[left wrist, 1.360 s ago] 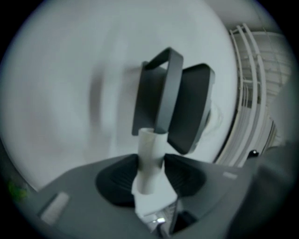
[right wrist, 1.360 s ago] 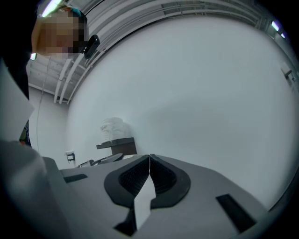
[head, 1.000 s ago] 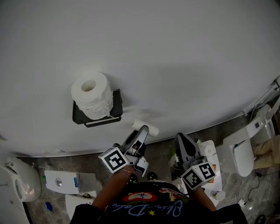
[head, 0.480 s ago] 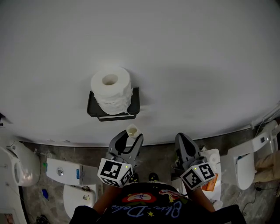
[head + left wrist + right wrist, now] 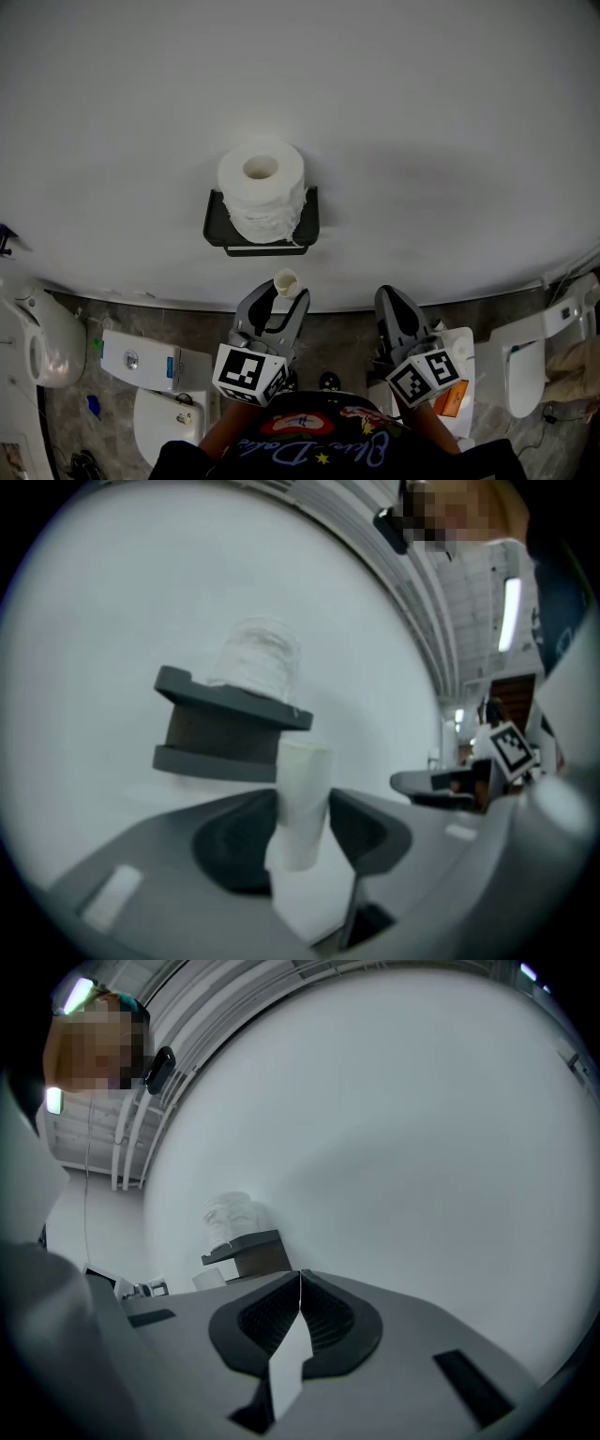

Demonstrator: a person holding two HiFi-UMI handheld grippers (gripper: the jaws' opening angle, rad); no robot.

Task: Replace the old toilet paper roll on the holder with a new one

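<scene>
The left gripper (image 5: pixel 278 302), at lower centre, was clamped on the empty tube (image 5: pixel 285 281), just below the holder (image 5: pixel 214 230) carrying the full roll (image 5: pixel 262 187). The right gripper (image 5: pixel 395 309) was closed and empty.

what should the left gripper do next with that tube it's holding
Probably carry the empty tube away and set it down: the left gripper is clamped on it, the full roll only stands on top of the black holder, and the right gripper is shut, empty.
</scene>
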